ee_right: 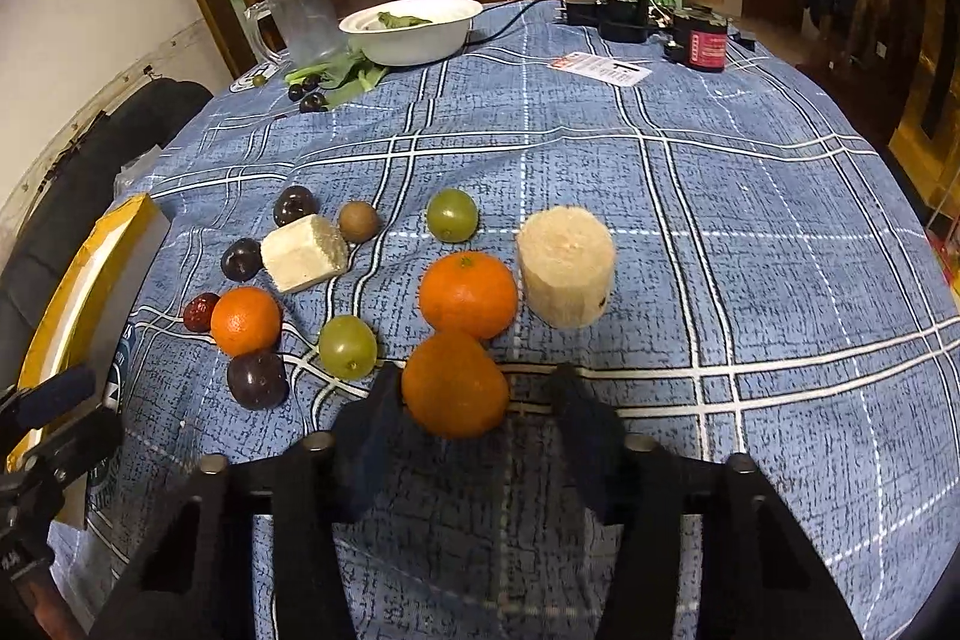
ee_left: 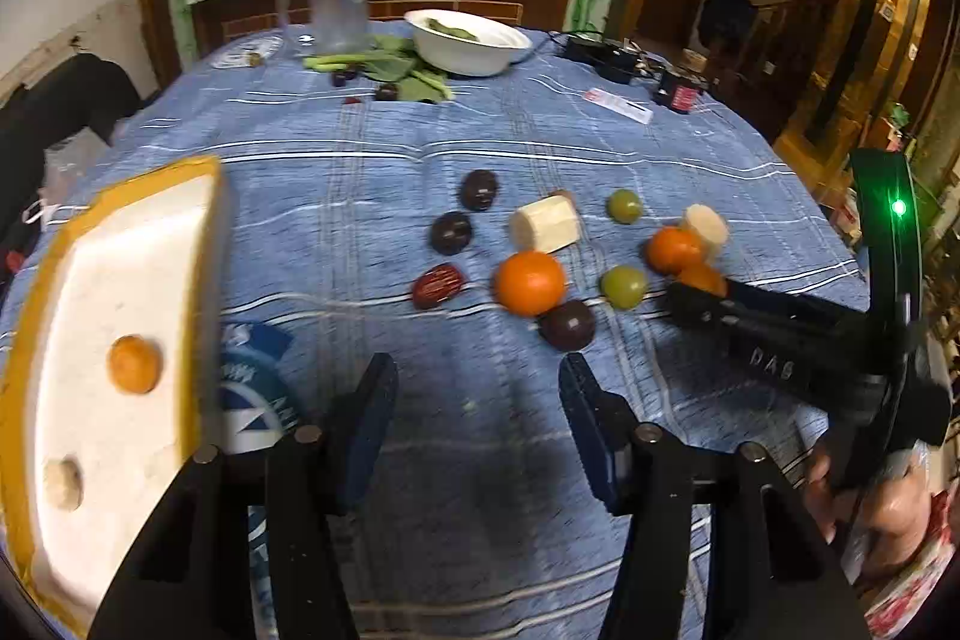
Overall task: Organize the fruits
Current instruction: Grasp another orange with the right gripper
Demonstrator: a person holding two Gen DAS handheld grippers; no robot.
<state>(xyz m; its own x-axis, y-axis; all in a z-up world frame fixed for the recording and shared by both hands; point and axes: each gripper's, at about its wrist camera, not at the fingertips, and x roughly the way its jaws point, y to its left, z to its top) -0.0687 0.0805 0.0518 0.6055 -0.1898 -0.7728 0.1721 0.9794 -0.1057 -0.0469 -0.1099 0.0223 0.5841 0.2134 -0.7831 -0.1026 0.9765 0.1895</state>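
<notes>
My right gripper (ee_right: 477, 382) is open around an orange (ee_right: 454, 385) on the blue checked cloth; the left finger touches it and the right finger stands off. A second orange (ee_right: 468, 293) and a pale cut cylinder (ee_right: 566, 265) lie just beyond. My left gripper (ee_left: 477, 370) is open over bare cloth with nothing between its fingers, short of a dark plum (ee_left: 567, 325) and an orange (ee_left: 530, 282). A white foam tray with a yellow rim (ee_left: 198, 280) sits to its left, holding a small orange fruit (ee_left: 135, 364) and a brownish one (ee_left: 63, 475).
Green grapes (ee_right: 347, 346), dark plums (ee_right: 257, 379), a red date (ee_right: 200, 311), a kiwi (ee_right: 358, 221) and a pale block (ee_right: 304, 253) are scattered mid-table. At the far end stand a white bowl (ee_right: 414, 31), a glass jug (ee_right: 303, 19), leaves and black devices (ee_right: 699, 40).
</notes>
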